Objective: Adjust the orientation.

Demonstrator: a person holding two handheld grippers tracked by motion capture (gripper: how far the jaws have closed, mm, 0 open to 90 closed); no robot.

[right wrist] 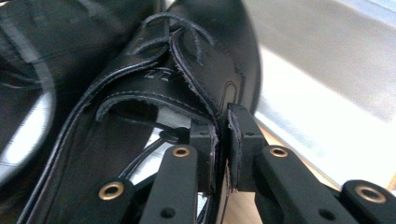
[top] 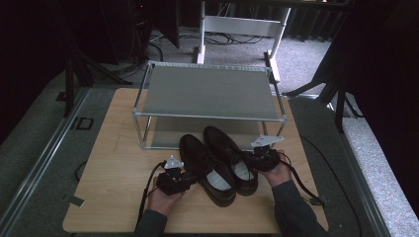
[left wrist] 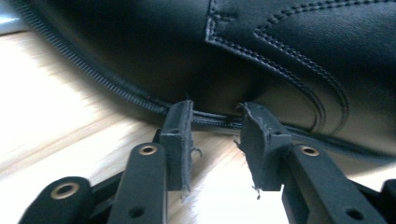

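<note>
1. Far left first: the left hand (top: pixel 160 197) holds the left gripper (top: pixel 182 180) low on the wooden table (top: pixel 113 148), right up against the outer side of the left shoe (top: pixel 205 168).
2. In the left gripper view that gripper (left wrist: pixel 215 126) has its jaws apart with bare table between them, nothing held. The tips sit just at the shoe's welt, where the stitched black upper (left wrist: pixel 280 51) meets the sole.
3. The two black lace-up shoes stand side by side mid-table, touching or nearly so, toes pointing toward the metal rack (top: pixel 210 94) behind them.
4. The right shoe (top: pixel 230 150) is the one actually being gripped. The right gripper (top: pixel 261 158), in the right hand (top: pixel 279 170), sits at its outer side near the opening.
5. The right gripper view shows it best: the jaws (right wrist: pixel 223 135) are pinched narrow on the shoe's side wall, one jaw inside the opening and one outside, laces (right wrist: pixel 180 32) just past them.
6. The rack's lower shelf (top: pixel 170 131) looks bare.
</note>
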